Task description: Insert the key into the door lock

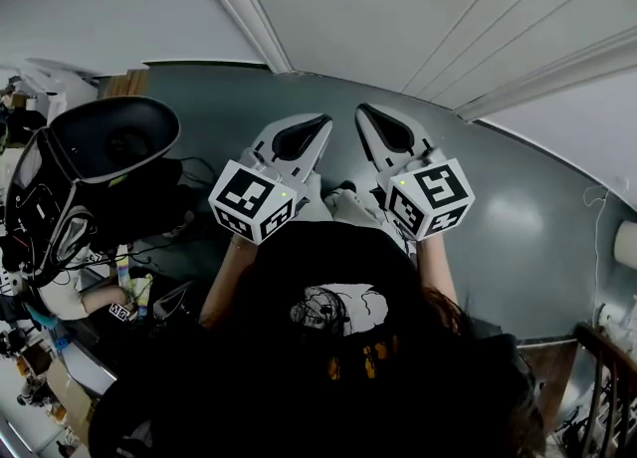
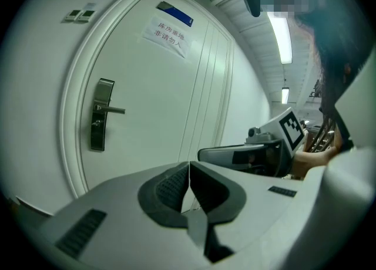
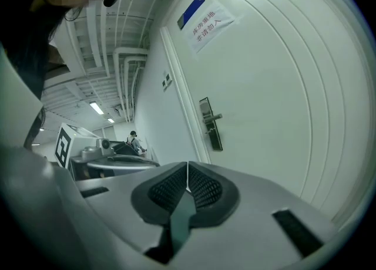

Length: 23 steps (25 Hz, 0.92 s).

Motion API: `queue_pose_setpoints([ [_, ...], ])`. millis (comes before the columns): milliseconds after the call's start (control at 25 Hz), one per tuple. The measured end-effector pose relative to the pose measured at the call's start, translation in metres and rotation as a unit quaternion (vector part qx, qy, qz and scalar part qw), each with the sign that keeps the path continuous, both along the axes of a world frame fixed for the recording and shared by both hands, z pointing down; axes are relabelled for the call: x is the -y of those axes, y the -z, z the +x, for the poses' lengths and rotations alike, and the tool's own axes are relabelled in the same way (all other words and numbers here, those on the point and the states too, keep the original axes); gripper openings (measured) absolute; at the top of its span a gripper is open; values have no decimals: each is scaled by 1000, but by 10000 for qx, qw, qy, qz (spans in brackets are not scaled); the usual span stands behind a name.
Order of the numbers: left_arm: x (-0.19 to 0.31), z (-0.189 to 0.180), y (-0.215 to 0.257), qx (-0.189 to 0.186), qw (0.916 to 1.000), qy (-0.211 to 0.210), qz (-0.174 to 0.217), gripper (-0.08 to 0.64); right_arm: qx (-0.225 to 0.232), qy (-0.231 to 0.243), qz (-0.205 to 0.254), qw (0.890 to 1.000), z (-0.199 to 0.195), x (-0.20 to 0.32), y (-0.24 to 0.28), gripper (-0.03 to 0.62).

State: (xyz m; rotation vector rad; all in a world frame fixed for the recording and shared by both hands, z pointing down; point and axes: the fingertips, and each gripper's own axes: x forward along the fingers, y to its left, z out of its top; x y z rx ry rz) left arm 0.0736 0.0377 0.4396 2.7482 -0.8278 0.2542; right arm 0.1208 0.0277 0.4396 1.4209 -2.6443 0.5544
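One white door (image 2: 153,116) fills both gripper views, shut in its frame. All places below are taken from the lock (image 2: 103,116).

- Door: paper notice (image 2: 169,35) up and right of the lock, with a blue sign (image 2: 176,13) just above the notice.
- Lock: dark upright plate near the door's edge. Its lever (image 2: 111,109) sticks out level from the upper half. The keyhole area below the lever is too small to read.
- Left hand-held gripper (image 2: 189,172): well apart from the lock, low and to its right in its own view. Jaws pressed together, pads meeting in a thin line, nothing seen between them.
- Right hand-held gripper (image 3: 187,172): also well apart from the lock, below and left of it in its own view. Jaws pressed together, nothing seen between them.
- Head view: both held side by side near the person's chest, tips pointing away over grey floor (image 1: 518,217).
- Key: not found in any view, neither at either pair of jaws nor standing out from the lock.

Progress, as judged: the key cannot be confirmed in the lock. The scene fits either a key not in hand or one seated too small to see.

Containers: none made out near the lock.
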Motion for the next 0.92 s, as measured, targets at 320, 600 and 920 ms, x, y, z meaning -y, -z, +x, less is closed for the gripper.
queue_pose_setpoints([
  [320,-6,15,-5,46,9998,-163,-42,8,-6,-202,-69,9998,27,-3,-6,5],
  [600,-11,12,-5,99,9997,-235,-39,8,-196,-214,-96,9995,46,-3,-11,4],
  [920,-12,3,-12,139,9996,-228,-106,8,-513,-106,-61,9986,49,3,-14,3],
])
